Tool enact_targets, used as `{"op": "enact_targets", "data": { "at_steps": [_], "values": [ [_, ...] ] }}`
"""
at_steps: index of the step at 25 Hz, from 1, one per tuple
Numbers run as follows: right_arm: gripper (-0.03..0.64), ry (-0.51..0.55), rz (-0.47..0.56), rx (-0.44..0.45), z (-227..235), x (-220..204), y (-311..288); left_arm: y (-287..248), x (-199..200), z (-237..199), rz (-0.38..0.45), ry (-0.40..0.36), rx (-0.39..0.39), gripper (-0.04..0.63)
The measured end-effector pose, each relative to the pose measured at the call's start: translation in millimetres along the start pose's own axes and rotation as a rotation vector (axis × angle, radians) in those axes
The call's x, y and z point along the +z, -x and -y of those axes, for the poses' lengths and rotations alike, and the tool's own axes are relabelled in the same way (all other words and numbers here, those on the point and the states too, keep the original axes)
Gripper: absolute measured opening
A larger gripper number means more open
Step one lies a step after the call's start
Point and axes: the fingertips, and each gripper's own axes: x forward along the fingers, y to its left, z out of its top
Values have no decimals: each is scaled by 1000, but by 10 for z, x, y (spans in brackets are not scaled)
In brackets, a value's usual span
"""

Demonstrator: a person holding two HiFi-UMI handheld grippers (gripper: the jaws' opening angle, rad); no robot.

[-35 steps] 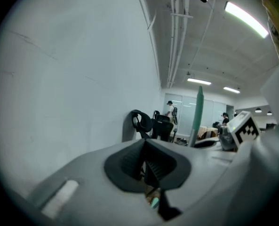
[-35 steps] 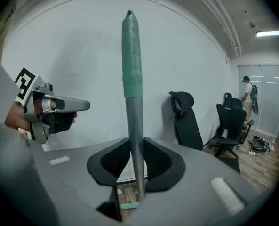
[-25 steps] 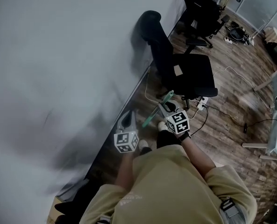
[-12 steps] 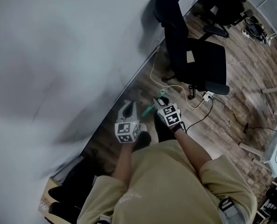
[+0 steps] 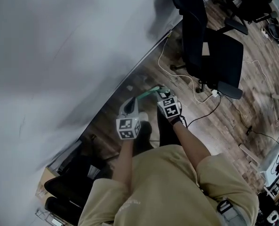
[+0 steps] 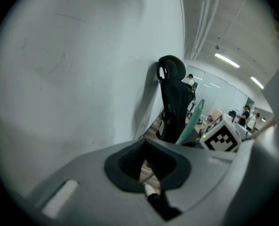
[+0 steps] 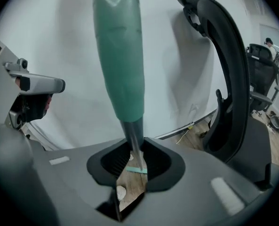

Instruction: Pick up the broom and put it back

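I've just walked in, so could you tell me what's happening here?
A person stands beside a white wall with a gripper in each hand. The right gripper is shut on the broom, gripping the metal shaft next to its teal grip. The left gripper is empty, its jaws slightly apart.

Broom [image 7: 119, 55] top cut by frame edge, shaft hidden behind right tool [image 7: 132, 171]

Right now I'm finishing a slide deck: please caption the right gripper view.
Right hand-held gripper grips the broom by the metal shaft below its teal grip; white wall and black office chair behind.
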Motion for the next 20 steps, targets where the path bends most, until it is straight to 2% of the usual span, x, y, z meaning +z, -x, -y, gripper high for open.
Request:
{"op": "enact_targets", "data": {
  "at_steps": [5, 10, 16, 20],
  "values": [
    [87, 25, -44, 6, 242, -102, -348, -288, -269, -121, -47, -1, 26, 2],
    [91, 68, -81, 36, 250, -143, -699, -315, -457, -260, -86, 21, 61, 2],
    [95, 110, -122, 77, 308, -236, -1149, -523, -681, -358, -115, 56, 63, 2],
    [94, 63, -111, 103, 287, -276, -1507, -599, -862, -468, -145, 71, 79, 2]
  ]
}}
